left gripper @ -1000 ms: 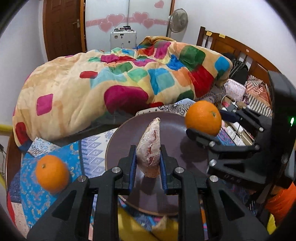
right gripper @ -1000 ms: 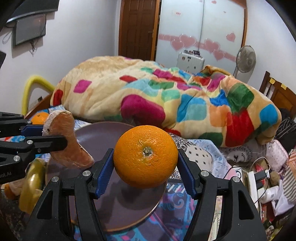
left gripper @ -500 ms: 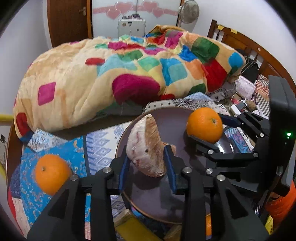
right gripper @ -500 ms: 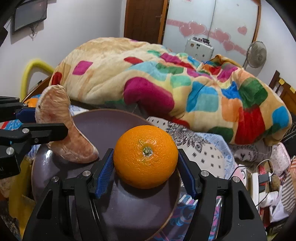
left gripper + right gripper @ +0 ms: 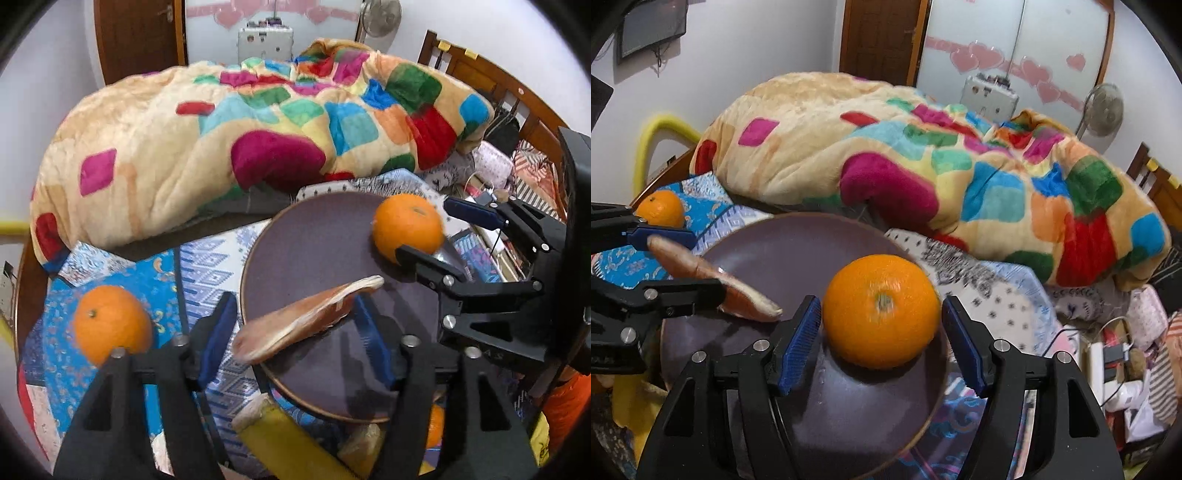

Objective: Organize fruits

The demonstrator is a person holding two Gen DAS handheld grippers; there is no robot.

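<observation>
A dark purple plate point(image 5: 314, 240) point(image 5: 783, 254) lies on a patterned blue cloth on the bed. My left gripper point(image 5: 293, 321) point(image 5: 707, 260) has its jaws opening. Between them, free of both pads, a pinkish-brown fruit wedge point(image 5: 306, 321) point(image 5: 750, 302) lies tipped over the plate's near rim. My right gripper point(image 5: 882, 301) point(image 5: 424, 229) is also opening. An orange point(image 5: 882, 310) point(image 5: 406, 230) sits on the plate between its blue pads, with a slim gap at the right pad. A second orange point(image 5: 110, 321) point(image 5: 661, 208) rests on the cloth left of the plate.
A bulky colourful blanket point(image 5: 258, 129) is heaped behind the plate. A yellow object point(image 5: 288, 435) and another orange point(image 5: 436, 424) lie at the plate's near edge. Cables and clutter point(image 5: 1108, 354) fill the right side beside a wooden headboard point(image 5: 498, 85).
The left jaws opened, and the wedge went from upright in their grip to lying flat over the plate rim. The right jaws widened a little and the orange settled onto the plate.
</observation>
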